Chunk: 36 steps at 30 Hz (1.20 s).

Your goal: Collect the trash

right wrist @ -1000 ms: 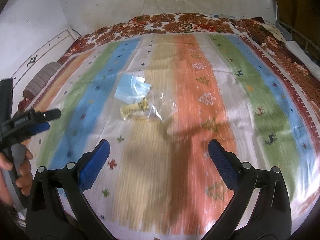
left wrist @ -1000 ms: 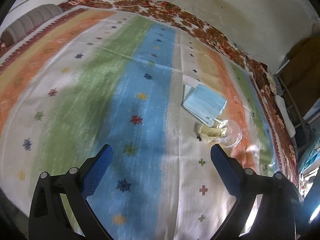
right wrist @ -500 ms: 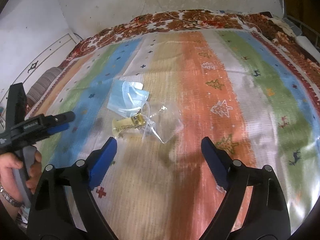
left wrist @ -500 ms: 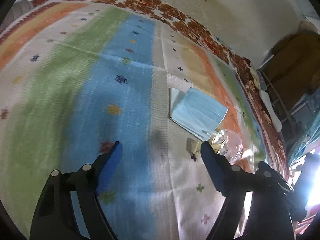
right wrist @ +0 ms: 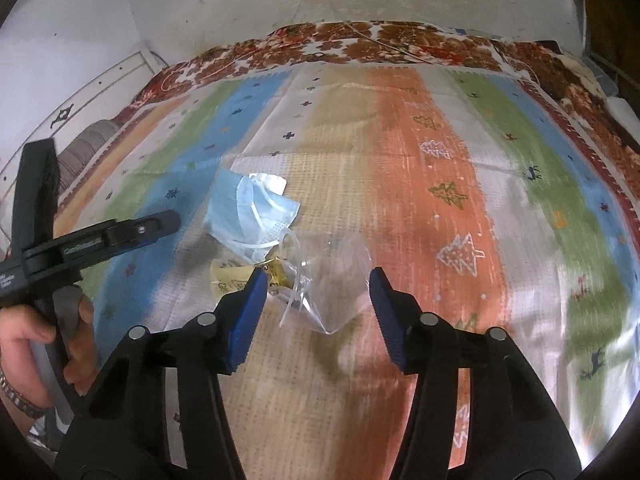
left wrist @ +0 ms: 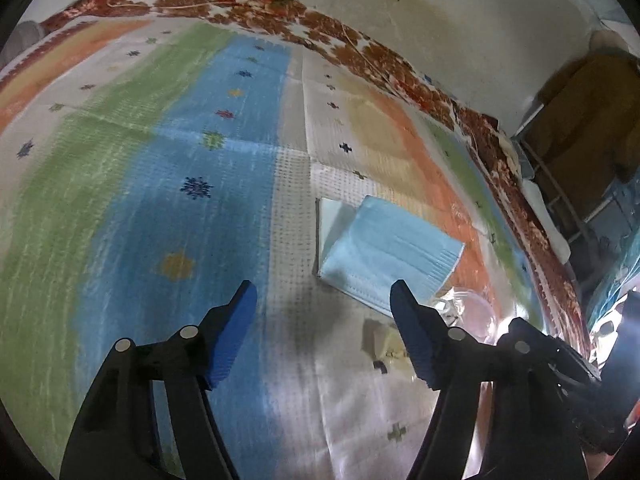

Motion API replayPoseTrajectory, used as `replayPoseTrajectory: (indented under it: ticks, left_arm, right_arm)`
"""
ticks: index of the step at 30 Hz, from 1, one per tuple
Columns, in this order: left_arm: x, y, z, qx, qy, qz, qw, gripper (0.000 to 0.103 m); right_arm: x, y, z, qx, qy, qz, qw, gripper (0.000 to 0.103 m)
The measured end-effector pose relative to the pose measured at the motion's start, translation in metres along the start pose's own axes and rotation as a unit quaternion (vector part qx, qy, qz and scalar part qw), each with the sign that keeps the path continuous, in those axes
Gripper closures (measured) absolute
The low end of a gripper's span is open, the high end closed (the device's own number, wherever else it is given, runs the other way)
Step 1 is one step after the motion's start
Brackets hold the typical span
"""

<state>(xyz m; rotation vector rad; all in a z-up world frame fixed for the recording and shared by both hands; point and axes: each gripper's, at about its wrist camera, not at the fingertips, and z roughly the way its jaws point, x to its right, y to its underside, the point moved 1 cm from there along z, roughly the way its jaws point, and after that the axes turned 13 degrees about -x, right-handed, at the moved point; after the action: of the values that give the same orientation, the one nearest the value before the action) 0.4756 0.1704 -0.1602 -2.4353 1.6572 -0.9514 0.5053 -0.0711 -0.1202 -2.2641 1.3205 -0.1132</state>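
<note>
Striped mat [right wrist: 400, 160], floral blanket [right wrist: 360, 40] behind

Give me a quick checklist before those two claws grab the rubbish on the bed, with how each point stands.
1. Trash in view: mask, clear bag and yellow wrapper lie together on the cover: ok.
2. Right gripper lined up on the bag: ok.
3. Right jaws closing, pads not yet on the bag: not ok.
4. Left gripper lined up on the mask: not ok, mask lies beyond it.
5. Where to drop the trash: cannot tell.
</note>
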Motion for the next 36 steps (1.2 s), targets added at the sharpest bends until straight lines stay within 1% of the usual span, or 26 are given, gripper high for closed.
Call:
replayPoseTrajectory:
  ticks: [3, 6, 8, 11, 13, 14, 15, 18, 19, 20, 24, 27, 31, 33, 36]
  left_arm:
    - [0.003, -0.009, 0.012, -0.001, -0.012, 0.018, 0.9998, 0.038]
    - [0.001, -0.013, 0.018, -0.004, -0.008, 0.020, 0.9998, 0.041]
    - [0.001, -0.018, 0.029, -0.013, 0.002, 0.027, 0.9996, 0.043]
    - [0.003, -0.019, 0.039, -0.017, 0.001, 0.041, 0.9990, 0.047]
    - [0.005, -0.018, 0.041, -0.016, 0.002, 0.050, 0.9986, 0.047]
    - [0.007, -0.018, 0.043, -0.017, 0.003, 0.057, 0.9982, 0.049]
    - [0.009, -0.017, 0.044, -0.017, 0.002, 0.063, 0.9979, 0.053]
    - [0.009, -0.018, 0.045, -0.017, -0.001, 0.067, 0.9976, 0.061]
    - [0.009, -0.017, 0.045, -0.016, 0.000, 0.070, 0.9974, 0.066]
    - [0.009, -0.017, 0.046, -0.017, 0.001, 0.070, 0.9974, 0.075]
    - [0.006, -0.015, 0.044, -0.015, 0.004, 0.063, 0.9979, 0.088]
    - [0.000, -0.013, 0.041, -0.011, 0.016, 0.049, 0.9986, 0.093]
    - [-0.004, -0.007, 0.034, -0.008, 0.027, 0.037, 0.9989, 0.095]
    - [-0.005, 0.000, 0.028, -0.010, 0.031, 0.039, 0.9987, 0.096]
    - [-0.005, 0.015, 0.021, -0.018, 0.023, 0.053, 0.9982, 0.096]
  right_arm:
    - [-0.001, -0.003, 0.005, -0.004, 0.002, -0.006, 1.000, 0.059]
    - [-0.002, -0.005, 0.010, -0.012, 0.010, -0.013, 1.000, 0.065]
    - [-0.003, -0.006, 0.014, -0.015, 0.013, -0.018, 1.000, 0.077]
    - [-0.004, -0.008, 0.017, -0.019, 0.017, -0.024, 0.999, 0.083]
    - [-0.001, -0.006, 0.020, -0.030, 0.009, -0.010, 0.999, 0.085]
    - [0.002, -0.005, 0.023, -0.041, -0.002, 0.004, 0.999, 0.089]
    - [0.004, -0.005, 0.025, -0.046, -0.007, 0.013, 0.999, 0.091]
    - [0.007, -0.003, 0.028, -0.049, 0.000, 0.015, 0.999, 0.094]
    - [0.007, -0.002, 0.029, -0.047, 0.006, 0.010, 0.999, 0.094]
    - [0.006, 0.000, 0.029, -0.045, 0.014, 0.003, 0.999, 0.095]
    - [0.006, 0.003, 0.026, -0.036, 0.033, -0.010, 0.999, 0.096]
    - [0.009, 0.004, 0.024, -0.032, 0.039, -0.007, 0.999, 0.097]
    - [0.016, 0.008, 0.019, -0.029, 0.043, 0.003, 0.999, 0.097]
    - [0.019, 0.010, 0.017, -0.029, 0.043, 0.006, 0.999, 0.098]
    - [0.023, 0.013, 0.013, -0.027, 0.042, 0.009, 0.999, 0.098]
